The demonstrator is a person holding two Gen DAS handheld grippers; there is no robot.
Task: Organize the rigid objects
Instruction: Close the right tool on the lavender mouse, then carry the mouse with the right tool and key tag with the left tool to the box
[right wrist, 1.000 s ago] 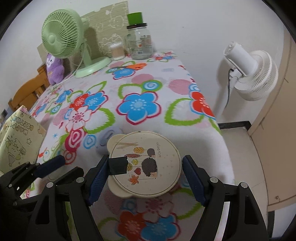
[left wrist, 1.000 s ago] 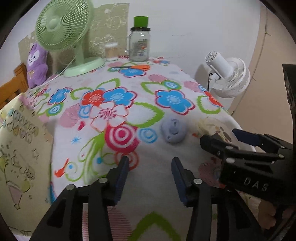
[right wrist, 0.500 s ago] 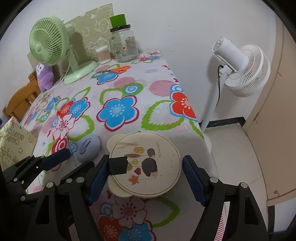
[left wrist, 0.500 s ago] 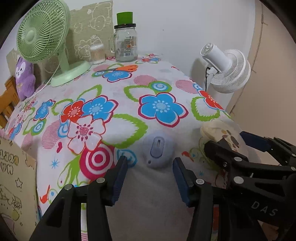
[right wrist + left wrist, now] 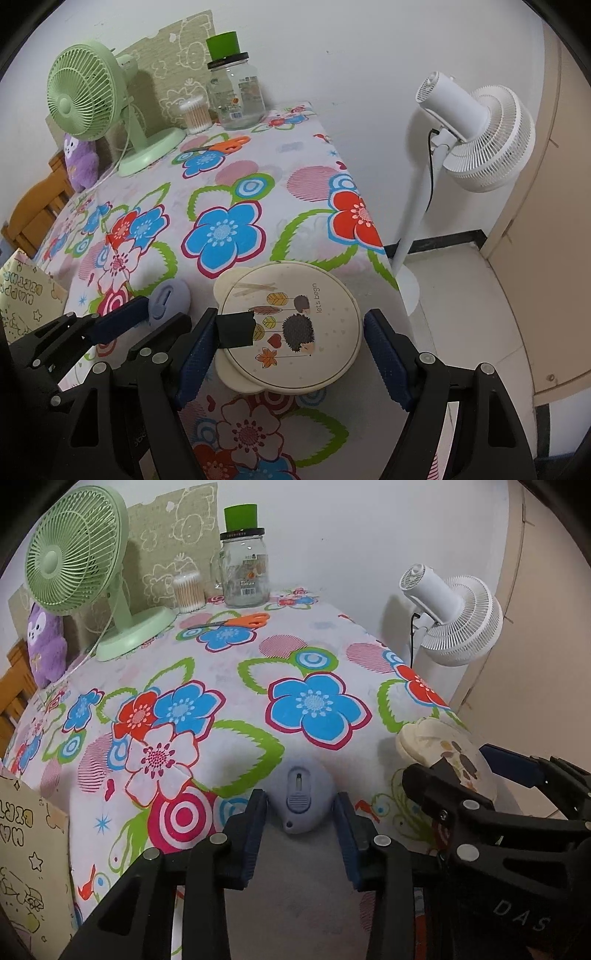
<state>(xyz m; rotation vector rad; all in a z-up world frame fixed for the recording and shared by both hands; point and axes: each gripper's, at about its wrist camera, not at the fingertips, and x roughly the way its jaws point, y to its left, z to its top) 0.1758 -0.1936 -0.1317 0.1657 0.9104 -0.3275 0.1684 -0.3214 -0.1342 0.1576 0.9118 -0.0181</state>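
Closing left gripper [image 5: 300, 814] squarely on lavender mouse [image 5: 301, 799] between its pads near table's front edge; right gripper [image 5: 290, 345] holding round lid [image 5: 291, 328]; squeeze evenly, lift straight.

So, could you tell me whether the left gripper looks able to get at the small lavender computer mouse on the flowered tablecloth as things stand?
Probably yes. The left gripper already straddles the lavender mouse, its jaws closing with the mouse between them. Nothing lies in between; the right gripper, around the round cream hedgehog-print box, sits off to the side.
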